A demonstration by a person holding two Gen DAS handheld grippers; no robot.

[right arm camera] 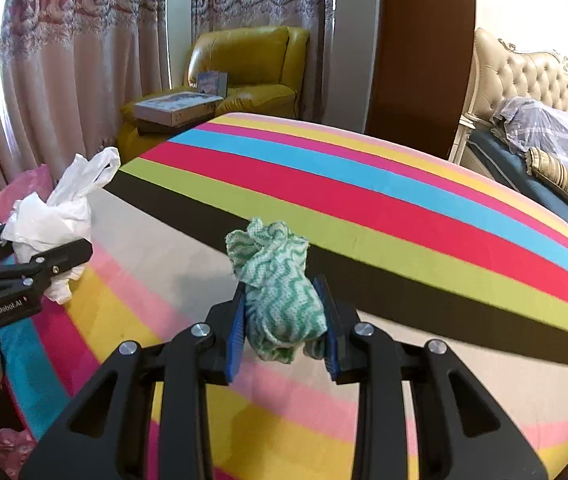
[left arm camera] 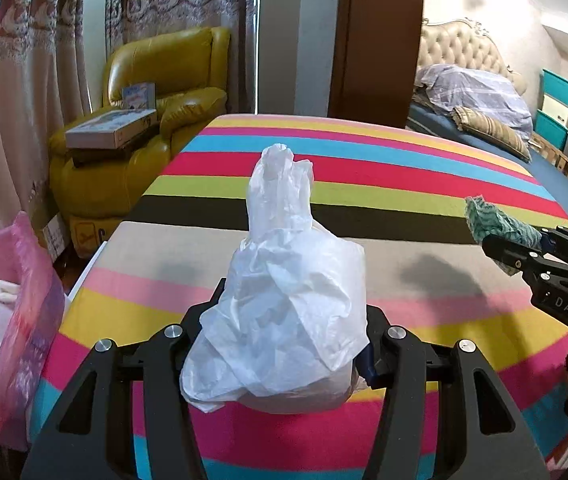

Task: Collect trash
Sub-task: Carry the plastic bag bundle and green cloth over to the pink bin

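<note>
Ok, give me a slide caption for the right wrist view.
Right gripper holds green cloth over striped table; left gripper holds white bag.

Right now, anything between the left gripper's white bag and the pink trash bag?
Nothing visible. The left gripper is shut on the crumpled white plastic bag, held above the striped cloth. The pink trash bag sits open past the table's left edge; the gap between shows only bare cloth. The right gripper, holding a green-and-white rag, is on the far side.
</note>
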